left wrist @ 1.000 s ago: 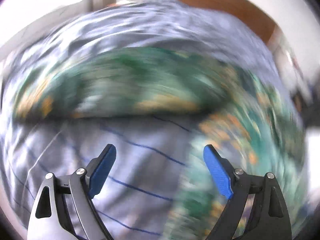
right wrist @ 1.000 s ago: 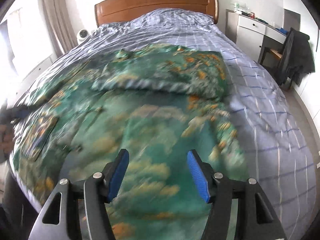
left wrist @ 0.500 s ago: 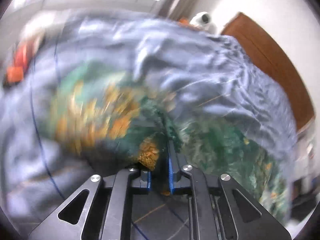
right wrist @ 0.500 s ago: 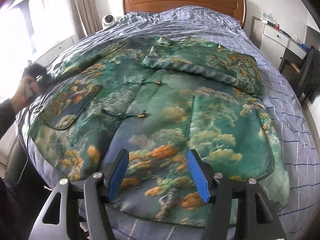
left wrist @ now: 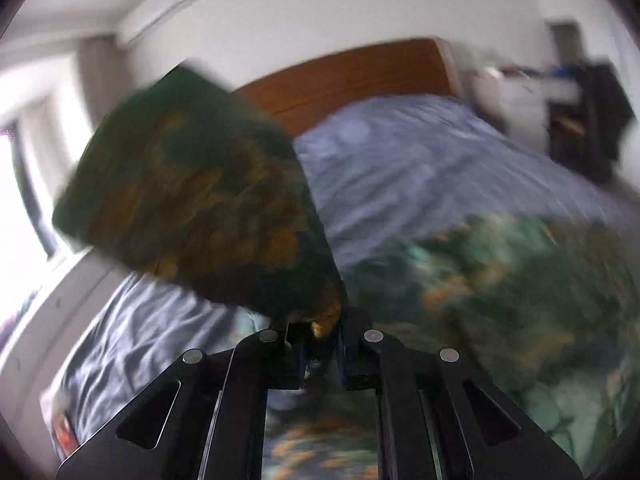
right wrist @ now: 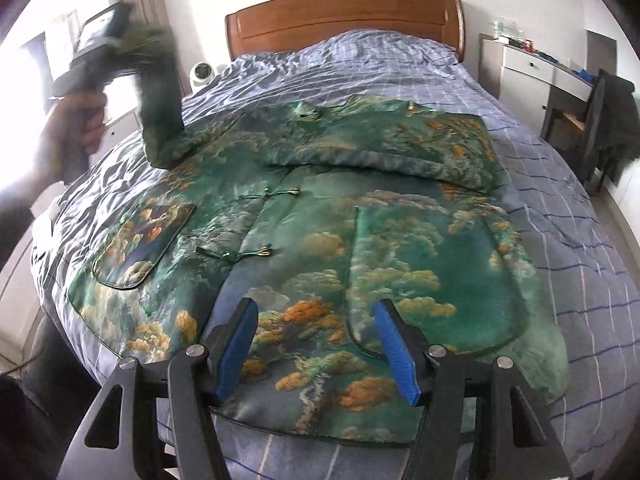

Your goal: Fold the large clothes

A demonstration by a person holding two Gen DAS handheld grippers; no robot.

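A large green jacket (right wrist: 320, 240) with orange and cream cloud print lies spread front-up on the bed, its far right sleeve (right wrist: 400, 144) folded across the chest. My left gripper (left wrist: 320, 328) is shut on the jacket's left sleeve (left wrist: 192, 200) and holds it raised above the bed; it also shows in the right wrist view (right wrist: 120, 36) at the upper left, sleeve hanging down (right wrist: 160, 120). My right gripper (right wrist: 316, 344) is open and empty, just above the jacket's near hem.
The bed has a blue checked cover (right wrist: 560, 208) and a wooden headboard (right wrist: 344, 12). A white dresser (right wrist: 532, 68) and a chair with dark clothes (right wrist: 608, 120) stand at the right. A small white camera (right wrist: 202, 72) and a curtain (right wrist: 148, 8) are at the left.
My left gripper closed on the left sleeve and lifted it up off the bed. My right gripper stayed open near the hem, with the view steadying.
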